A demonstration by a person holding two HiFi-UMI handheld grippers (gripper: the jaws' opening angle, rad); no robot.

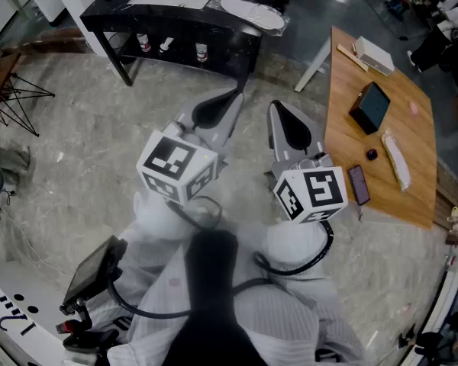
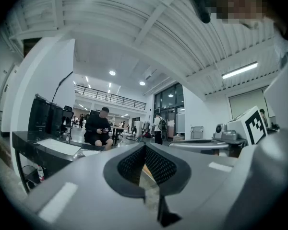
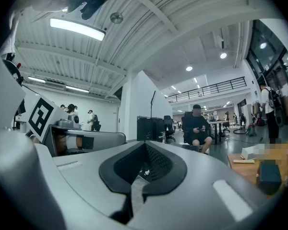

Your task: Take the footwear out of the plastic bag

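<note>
Head view, steeply down: the left gripper (image 1: 235,96) and the right gripper (image 1: 275,109) hang side by side above the grey marbled floor (image 1: 76,128), tips pointing to the far side. Each carries its black-and-white marker cube (image 1: 177,166) near the person's body.

Left gripper view settles it: the ribbed black pads (image 2: 129,164) are pressed tight together with nothing pinched between them. Right gripper view shows the same, jaws clenched on air.

And the target? A flat white oval item in a clear plastic bag (image 1: 252,12) lies at the right end of the long black table (image 1: 175,30), on the far side, ahead of both sets of fingers and well apart from them. Whether that is the footwear cannot be told from here.

Off to the right stands a light wooden table (image 1: 343,128) with a dark teal box (image 1: 370,105), a black phone (image 1: 359,184) and a long white packet (image 1: 395,158), none of them touched.

Far off in both gripper views, a seated person in dark clothes (image 2: 101,128) bends over something held in the hands
</note>
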